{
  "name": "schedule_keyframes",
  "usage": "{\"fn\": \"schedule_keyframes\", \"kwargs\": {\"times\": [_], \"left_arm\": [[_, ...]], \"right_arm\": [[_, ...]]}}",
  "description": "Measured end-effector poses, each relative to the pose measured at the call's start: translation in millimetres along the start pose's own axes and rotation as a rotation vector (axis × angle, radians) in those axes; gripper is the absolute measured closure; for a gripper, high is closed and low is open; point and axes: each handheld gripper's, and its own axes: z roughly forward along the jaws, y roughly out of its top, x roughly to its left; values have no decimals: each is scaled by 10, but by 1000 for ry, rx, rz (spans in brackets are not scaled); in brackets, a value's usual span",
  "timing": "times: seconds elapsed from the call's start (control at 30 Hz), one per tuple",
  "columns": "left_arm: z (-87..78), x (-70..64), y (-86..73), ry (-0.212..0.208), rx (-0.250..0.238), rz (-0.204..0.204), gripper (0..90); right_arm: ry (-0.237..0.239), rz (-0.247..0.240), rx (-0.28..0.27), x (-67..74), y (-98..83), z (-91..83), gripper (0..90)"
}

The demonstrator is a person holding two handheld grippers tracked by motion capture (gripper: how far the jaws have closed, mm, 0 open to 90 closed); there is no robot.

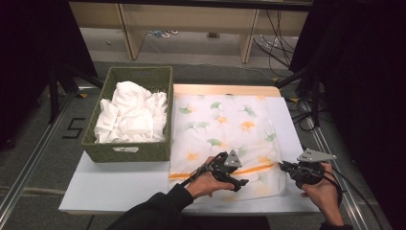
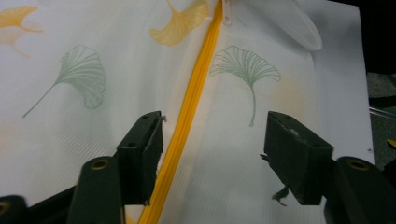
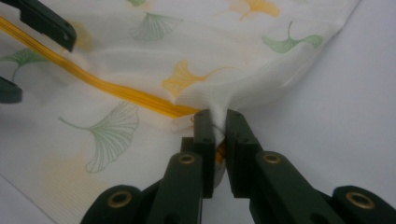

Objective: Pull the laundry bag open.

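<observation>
A white pillowcase (image 1: pixel 225 134) printed with green and orange ginkgo leaves lies flat on the white board. An orange zipper (image 1: pixel 253 168) crosses its near end. My left gripper (image 1: pixel 238 178) hovers over that near end, open, its jaws either side of the zipper (image 2: pixel 187 116). My right gripper (image 1: pixel 283 166) is at the cloth's right edge, shut on a bunched fold of the pillowcase (image 3: pixel 205 100) right where the zipper (image 3: pixel 116 91) ends. The left gripper's fingertips (image 3: pixel 46 23) show at the upper left of the right gripper view.
A green woven basket (image 1: pixel 127 151) full of crumpled white cloth (image 1: pixel 131 115) stands at the left on the white board (image 1: pixel 115 184). A wooden edge (image 1: pixel 225 89) runs behind the pillowcase. Cables and a shelf frame lie on the floor beyond.
</observation>
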Motion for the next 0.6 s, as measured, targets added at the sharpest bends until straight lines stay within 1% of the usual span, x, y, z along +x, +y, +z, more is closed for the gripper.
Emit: {"fn": "schedule_keyframes", "kwargs": {"times": [0.03,0.07,0.13,0.17,0.2,0.23,0.27,0.3,0.33,0.37,0.4,0.43,0.47,0.5,0.53,0.57,0.6], "left_arm": [[21,-6,13,-6,-7,-9,399],[42,-14,23,-17,-14,-28,426],[84,-28,54,-46,-21,-43,476],[101,-30,66,-57,-24,-47,508],[120,-31,85,-72,-22,-54,515],[147,-41,105,-81,-31,-72,524],[167,-32,126,-88,-34,-66,543],[193,-34,143,-96,-38,-82,561],[223,-23,163,-106,-42,-72,577],[251,-29,177,-110,-40,-83,589],[285,-22,200,-112,-37,-68,591],[285,-22,200,-112,-37,-68,590],[326,-20,223,-107,-51,-82,588],[340,-16,234,-107,-57,-95,588],[357,-1,249,-111,-69,-88,592],[371,-3,257,-112,-72,-110,595],[371,-3,257,-112,-72,-110,597]], "right_arm": [[5,-7,-5,15,24,-15,850],[1,-13,-12,33,47,-32,850],[-4,-45,-24,56,95,-48,850],[-11,-35,-28,89,114,-58,850],[-12,-60,-32,85,127,-61,850],[0,-68,-34,97,140,-60,850],[8,-60,-37,117,152,-69,850],[8,-66,-42,127,165,-69,850],[4,-75,-43,139,180,-79,850],[7,-72,-46,159,188,-81,851],[18,-83,-48,164,199,-86,850],[35,-76,-47,183,209,-92,851],[34,-84,-58,188,217,-93,851],[45,-93,-59,191,226,-93,851],[45,-76,-51,219,230,-103,851],[49,-101,-64,210,239,-93,851],[53,-112,-68,220,242,-92,851]]}}
